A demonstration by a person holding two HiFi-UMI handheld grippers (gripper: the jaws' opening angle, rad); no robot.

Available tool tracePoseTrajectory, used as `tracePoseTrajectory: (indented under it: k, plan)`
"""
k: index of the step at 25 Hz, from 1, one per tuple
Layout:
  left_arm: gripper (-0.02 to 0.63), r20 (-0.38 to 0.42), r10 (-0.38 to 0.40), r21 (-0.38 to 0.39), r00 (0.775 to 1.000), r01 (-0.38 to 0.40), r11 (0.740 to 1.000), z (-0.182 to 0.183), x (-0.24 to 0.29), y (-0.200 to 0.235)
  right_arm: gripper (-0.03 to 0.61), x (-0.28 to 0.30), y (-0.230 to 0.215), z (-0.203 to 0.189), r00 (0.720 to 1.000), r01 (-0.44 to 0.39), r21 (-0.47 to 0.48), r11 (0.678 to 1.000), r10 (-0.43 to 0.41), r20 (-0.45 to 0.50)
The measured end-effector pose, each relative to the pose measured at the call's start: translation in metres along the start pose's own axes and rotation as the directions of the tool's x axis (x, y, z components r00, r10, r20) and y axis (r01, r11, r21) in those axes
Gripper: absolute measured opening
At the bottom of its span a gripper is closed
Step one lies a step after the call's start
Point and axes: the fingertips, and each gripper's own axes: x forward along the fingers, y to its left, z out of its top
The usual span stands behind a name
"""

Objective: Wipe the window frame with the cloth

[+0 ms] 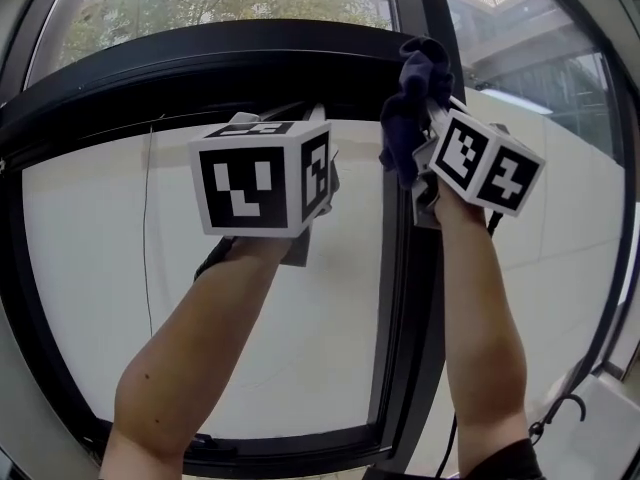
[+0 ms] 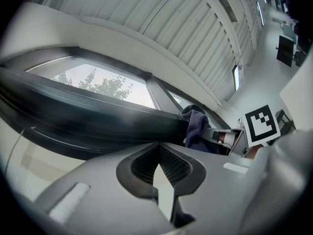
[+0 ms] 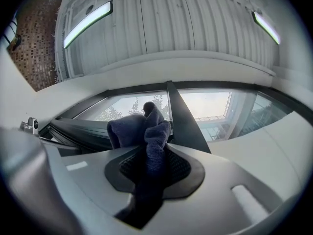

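**Cloth at the upper corner – the wiping step in hand**

Left of centre, the left gripper (image 2: pixel 159 151) has its jaws pressed together on nothing, just below the dark top rail of the window frame (image 1: pixel 190 68). Right of centre, the right gripper (image 3: pixel 155 153) is clamped on the dark blue cloth (image 1: pixel 408 108), whose bunched end seems to press where the rail meets the upright bar. The next move likely calls for dragging the cloth along the frame with steady pressure. Count – 2 grippers, 1 cloth, 1 frame.

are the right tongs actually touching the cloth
Touching. The right gripper view shows the right tongs shut on the dark blue cloth, which bunches out past their tips.
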Motion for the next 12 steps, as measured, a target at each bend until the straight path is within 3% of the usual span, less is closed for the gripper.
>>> tracePoseTrajectory:
  k: [4, 8, 12]
  plan:
    - [-0.008, 0.003, -0.031, -0.020, 1.000, 0.031, 0.999, -0.005, 0.006, -0.016, 0.084, -0.013, 0.000, 0.001, 1.000, -0.015, -0.031, 0.999, 0.015, -0.006]
    - [-0.006, 0.030, -0.096, -0.086, 0.995, 0.098, 0.991, -0.004, 0.011, -0.032, 0.084, -0.027, -0.007, 0.009, 1.000, -0.019, -0.029, 0.999, 0.019, 0.005]
    - [-0.006, 0.043, -0.096, -0.033, 0.994, 0.098, 0.995, -0.002, 0.017, -0.042, 0.084, -0.034, -0.017, 0.012, 1.000, 0.002, -0.049, 0.999, -0.002, 0.009]
